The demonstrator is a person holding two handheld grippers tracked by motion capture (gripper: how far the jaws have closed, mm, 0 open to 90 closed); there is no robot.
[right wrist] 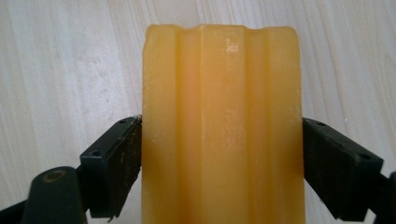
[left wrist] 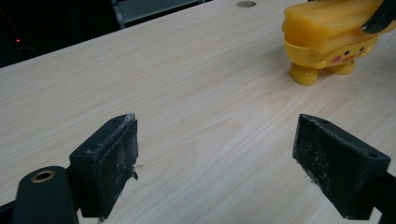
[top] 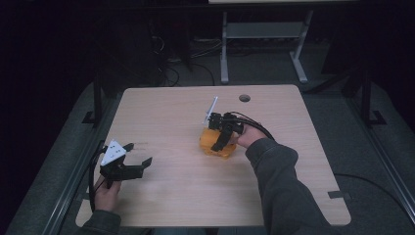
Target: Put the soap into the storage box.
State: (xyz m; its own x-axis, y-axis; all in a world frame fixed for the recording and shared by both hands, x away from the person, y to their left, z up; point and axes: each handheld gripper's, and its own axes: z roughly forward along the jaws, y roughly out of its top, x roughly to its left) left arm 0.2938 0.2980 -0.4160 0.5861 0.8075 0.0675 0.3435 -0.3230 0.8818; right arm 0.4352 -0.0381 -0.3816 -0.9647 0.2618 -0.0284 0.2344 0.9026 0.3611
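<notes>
A yellow duck-faced container [left wrist: 322, 53] with small feet stands on the wooden table [top: 171, 112], right of centre. Its ridged yellow lid [left wrist: 327, 23] rests on top. My right gripper [top: 221, 139] comes down on it from above. In the right gripper view the lid [right wrist: 222, 93] sits between both jaws of the right gripper [right wrist: 222, 149], and each jaw presses a side. My left gripper [top: 138, 153] hovers near the table's front left with its jaws wide apart. Between the jaws of the left gripper [left wrist: 219, 135] there is only bare wood, and the container stands well beyond them.
A round cable hole [top: 244, 98] lies near the table's far edge. Beyond the table stand a grey desk frame [top: 264, 44] and cables on a dark floor. The right sleeve [top: 284, 186] crosses the table's front right part.
</notes>
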